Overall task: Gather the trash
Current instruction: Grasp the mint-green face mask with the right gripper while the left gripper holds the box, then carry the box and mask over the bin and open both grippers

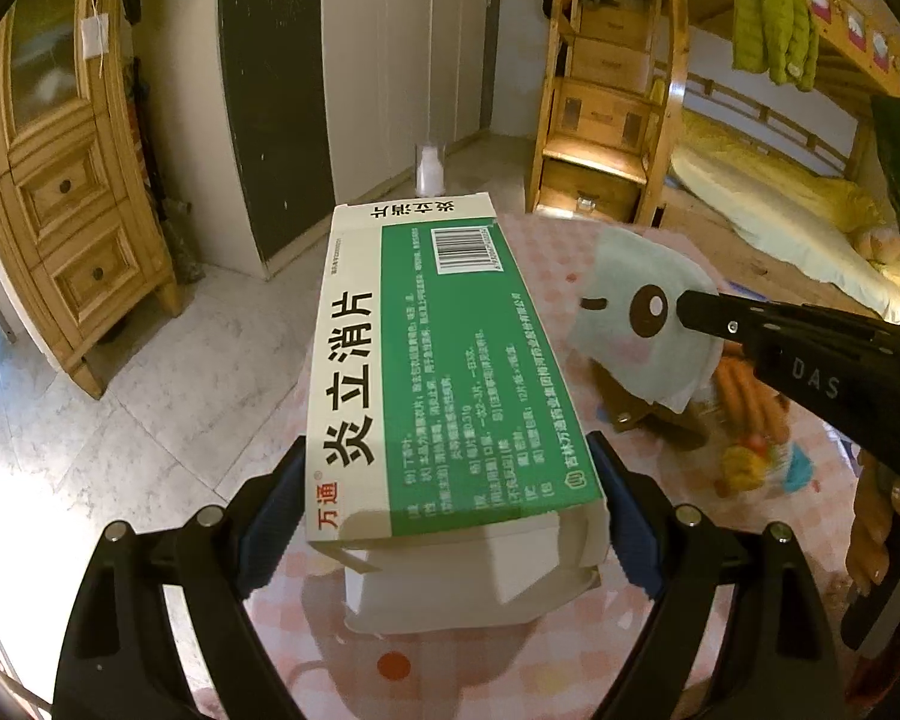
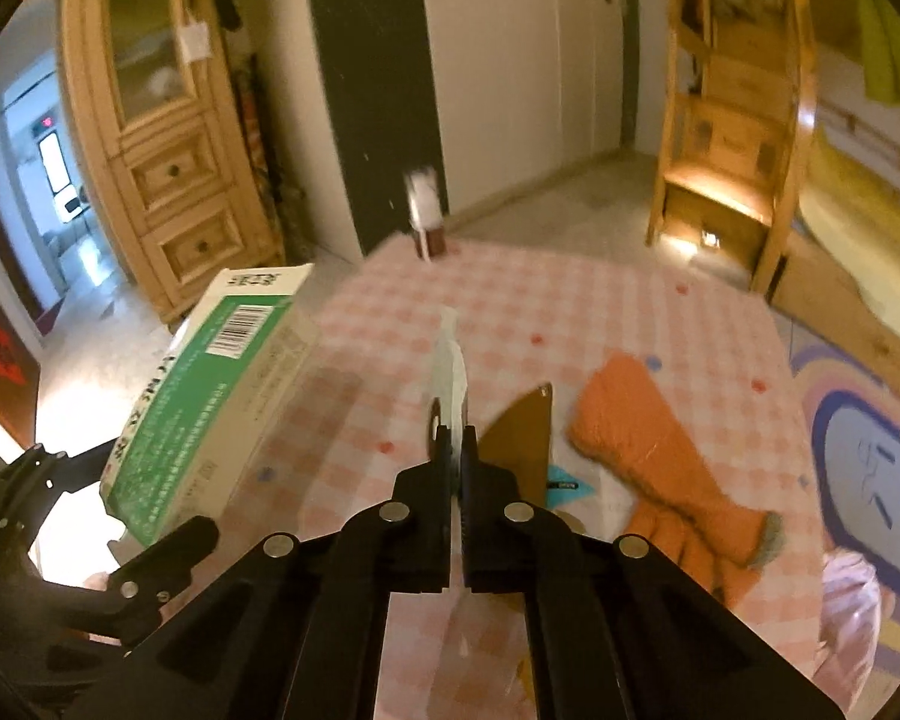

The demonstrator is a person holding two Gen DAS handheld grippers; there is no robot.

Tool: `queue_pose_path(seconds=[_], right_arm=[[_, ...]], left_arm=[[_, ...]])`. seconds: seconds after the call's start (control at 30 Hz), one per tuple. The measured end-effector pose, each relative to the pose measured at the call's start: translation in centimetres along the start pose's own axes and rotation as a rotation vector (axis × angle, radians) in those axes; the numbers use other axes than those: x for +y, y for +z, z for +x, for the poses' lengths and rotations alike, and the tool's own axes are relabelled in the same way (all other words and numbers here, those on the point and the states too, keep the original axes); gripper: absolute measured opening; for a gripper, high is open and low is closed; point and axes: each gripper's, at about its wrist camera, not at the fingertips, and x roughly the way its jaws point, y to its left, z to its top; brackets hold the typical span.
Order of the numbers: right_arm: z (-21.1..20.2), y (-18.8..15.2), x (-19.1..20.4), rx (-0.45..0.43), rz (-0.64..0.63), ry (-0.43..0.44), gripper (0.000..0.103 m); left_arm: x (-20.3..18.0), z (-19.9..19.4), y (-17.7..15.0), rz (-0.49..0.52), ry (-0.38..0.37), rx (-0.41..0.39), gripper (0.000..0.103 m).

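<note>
Left gripper (image 1: 450, 510) fingers (image 1: 273, 516) clamp wide green-white box (image 1: 444, 372), open end toward you, held above checked table (image 2: 570, 312). Right gripper (image 2: 456, 450) pinched tight on flat wrapper with cartoon face (image 1: 642, 318), just right of box. Keep box mouth steady; bring wrapper edge-first into opening before you release.

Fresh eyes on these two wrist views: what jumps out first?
The green-and-white medicine box, open at its near end, fills the left wrist view, clamped between the left gripper pads above the pink checked tablecloth. Beside it, the right gripper is shut on a pale wrapper with a cartoon eye; an orange glove lies to its right.
</note>
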Motion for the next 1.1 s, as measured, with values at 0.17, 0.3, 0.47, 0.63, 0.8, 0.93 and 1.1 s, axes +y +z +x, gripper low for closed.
queue_pose_path(seconds=[0.17,0.3,0.47,0.63,0.8,0.93,1.1], right_arm=[[-3.1,-0.4,-0.5,-0.042,0.031,0.012,0.002],[-5.3,-1.8,-1.8,-0.039,0.053,-0.029,0.002],[-7.9,-4.6,-4.2,-0.041,0.101,-0.089,0.002],[-10.8,-7.6,-8.1,-0.054,0.194,-0.146,0.002],[-14.0,-10.5,-12.8,-0.084,0.292,-0.234,0.002],[-16.5,-12.5,-16.4,-0.110,0.365,-0.319,0.002],[-18.8,-15.1,-21.0,-0.118,0.441,-0.423,0.002]], left_arm=[[-1.1,-2.4,-0.1,0.019,-0.010,-0.025,0.085],[-2.6,-3.7,-0.6,0.040,-0.048,-0.037,0.085],[-6.3,-3.9,-1.6,0.102,-0.121,-0.029,0.085],[-11.6,-3.2,-2.2,0.194,-0.213,-0.009,0.085],[-17.1,-2.5,-2.0,0.284,-0.278,0.016,0.085],[-21.8,-2.3,-1.7,0.359,-0.333,0.006,0.085],[-27.9,-1.9,-1.8,0.430,-0.405,-0.003,0.085]])
